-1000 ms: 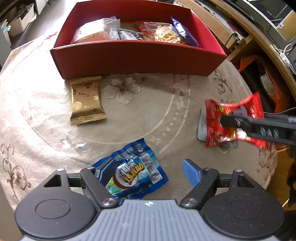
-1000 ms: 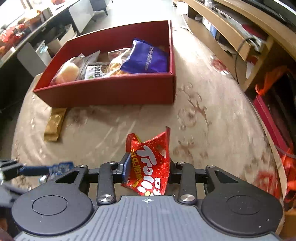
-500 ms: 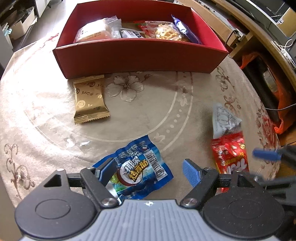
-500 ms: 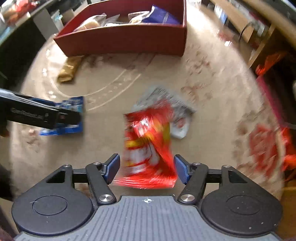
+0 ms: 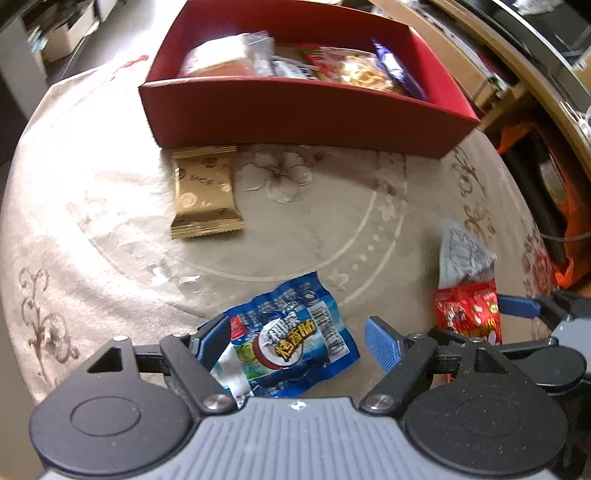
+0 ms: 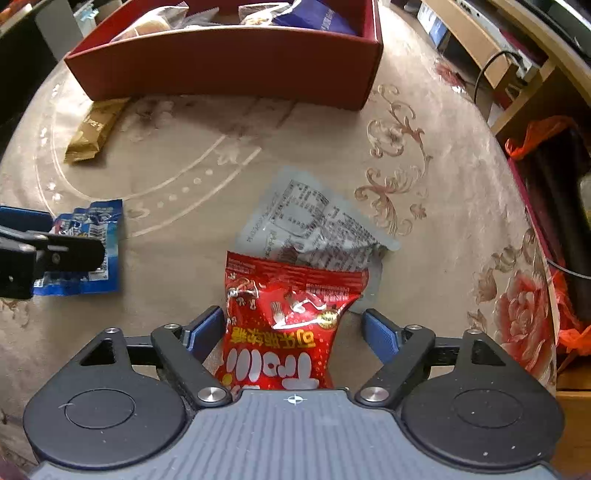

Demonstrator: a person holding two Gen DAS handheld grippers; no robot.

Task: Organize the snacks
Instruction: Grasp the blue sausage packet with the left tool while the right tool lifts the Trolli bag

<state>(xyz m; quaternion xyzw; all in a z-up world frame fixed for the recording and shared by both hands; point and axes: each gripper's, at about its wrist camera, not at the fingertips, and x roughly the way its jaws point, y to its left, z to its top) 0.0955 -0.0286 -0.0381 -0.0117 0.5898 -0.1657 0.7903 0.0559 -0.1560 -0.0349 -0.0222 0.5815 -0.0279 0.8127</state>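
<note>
Round tabletop point(image 5: 110, 206) under a beige floral cloth, shelving and clutter behind. Red box point(image 5: 295, 110) sits at the far side, already partly filled: a pale bread-like pack, a crunchy snack in clear wrap, a purple bag point(image 6: 314, 18) and a few more wrappers, so part of the sorting looks done. Four packs are left out on the cloth. Grey-white packet point(image 6: 306, 218) lies flat, printed back up, with the red gummy bag point(image 6: 284, 317) overlapping its near edge. Blue snack pack point(image 5: 288, 343) lies near the front edge, gold packet point(image 5: 205, 192) just in front of the box wall. Left hand-held gripper point(image 5: 295, 339) is wide, jaws either side of the blue snack pack, not closed on it. Right hand-held gripper point(image 6: 293, 328) is also wide, straddling the red gummy bag with gaps both sides, nothing held.
</note>
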